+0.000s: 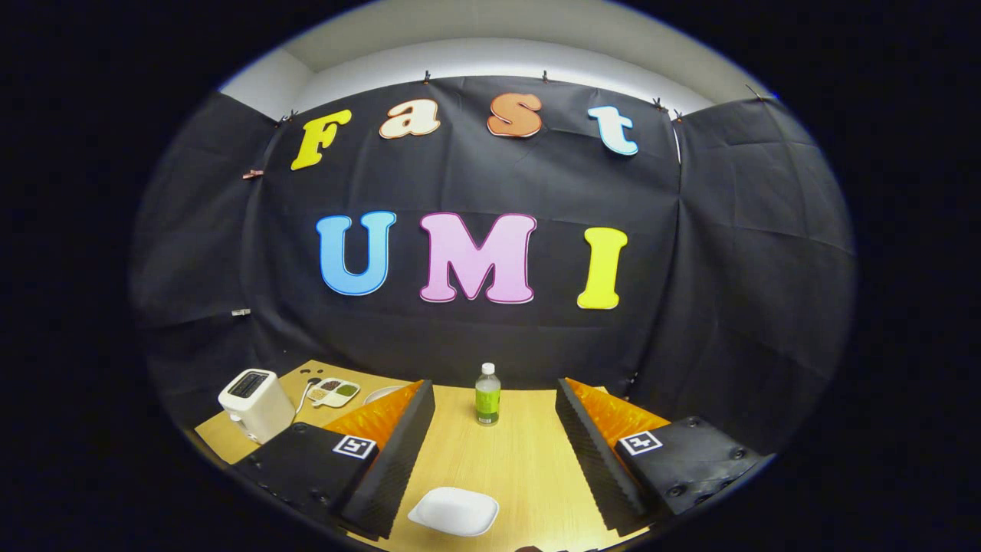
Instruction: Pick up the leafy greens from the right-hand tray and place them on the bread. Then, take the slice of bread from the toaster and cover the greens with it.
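Greens: a green patch [346, 389] lies in a divided tray [334, 403] at ten o'clock, just beyond the toaster [255, 402], too small to tell as leaves; no bread can be made out. The gripper [494, 383] hangs over the table [521, 460], tongs spread wide on nothing, a bottle [487, 395] at twelve o'clock beyond them and a white dish [454, 511] between them. Empty tongs fit both a pick to come and a cover just laid. Any reach towards ten o'clock should swing clear of the bottle. The bottle's label is unreadable; the finger markers carry patterns, no words
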`<state>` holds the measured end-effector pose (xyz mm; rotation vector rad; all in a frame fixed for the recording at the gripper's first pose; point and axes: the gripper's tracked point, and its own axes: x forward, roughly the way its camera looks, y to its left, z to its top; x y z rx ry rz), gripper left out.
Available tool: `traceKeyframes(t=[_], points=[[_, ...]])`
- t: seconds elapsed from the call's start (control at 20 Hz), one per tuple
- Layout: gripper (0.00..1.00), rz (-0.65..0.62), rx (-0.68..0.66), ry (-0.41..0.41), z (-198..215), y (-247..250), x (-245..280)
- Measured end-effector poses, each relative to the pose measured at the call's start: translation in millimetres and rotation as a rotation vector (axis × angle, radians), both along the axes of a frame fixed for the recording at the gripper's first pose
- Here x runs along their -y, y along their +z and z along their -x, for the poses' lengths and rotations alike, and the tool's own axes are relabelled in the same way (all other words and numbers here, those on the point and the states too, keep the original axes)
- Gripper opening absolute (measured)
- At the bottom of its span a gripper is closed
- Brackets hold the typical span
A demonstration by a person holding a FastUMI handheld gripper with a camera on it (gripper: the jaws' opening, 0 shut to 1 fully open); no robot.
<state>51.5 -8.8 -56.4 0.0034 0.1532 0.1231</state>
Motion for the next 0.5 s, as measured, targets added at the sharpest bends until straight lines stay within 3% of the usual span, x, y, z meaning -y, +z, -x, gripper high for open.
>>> traceKeyframes(t=[0.5], points=[[0.99,-0.028,-0.046,0.03,-21.8,-5.0,-9.0]])
